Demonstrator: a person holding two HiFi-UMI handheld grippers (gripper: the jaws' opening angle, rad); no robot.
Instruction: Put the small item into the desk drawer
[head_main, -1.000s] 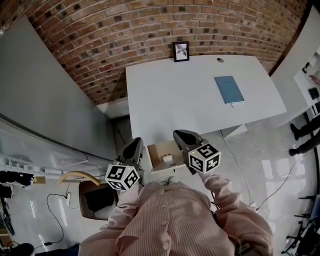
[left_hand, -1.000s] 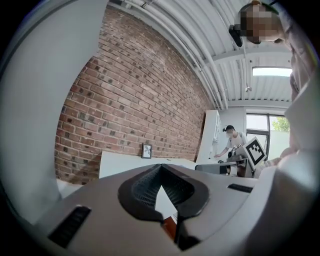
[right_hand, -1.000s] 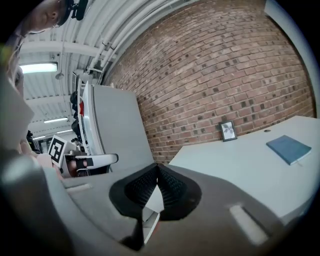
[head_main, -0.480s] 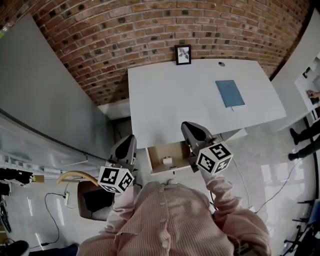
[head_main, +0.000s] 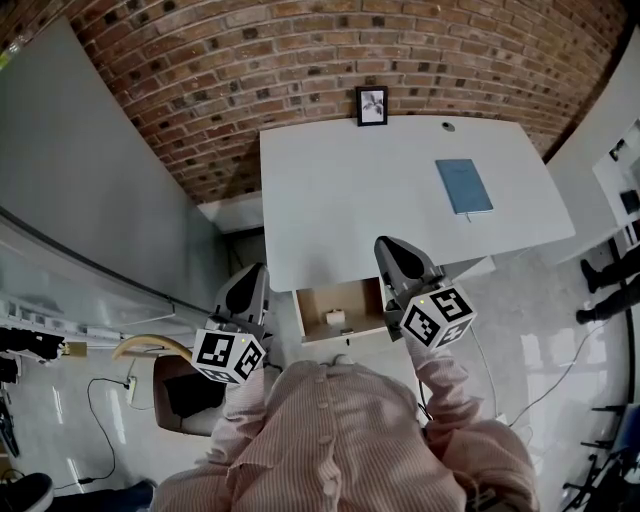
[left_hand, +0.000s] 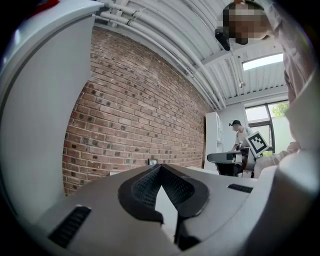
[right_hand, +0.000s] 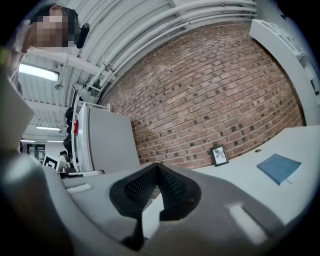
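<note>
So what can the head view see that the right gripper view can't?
Only the head view shows the open drawer with the small white item inside. Only the right gripper view shows the ceiling pipes and that the right gripper is shut and empty. Both show the brick wall, white desk, blue notebook and picture frame.
</note>
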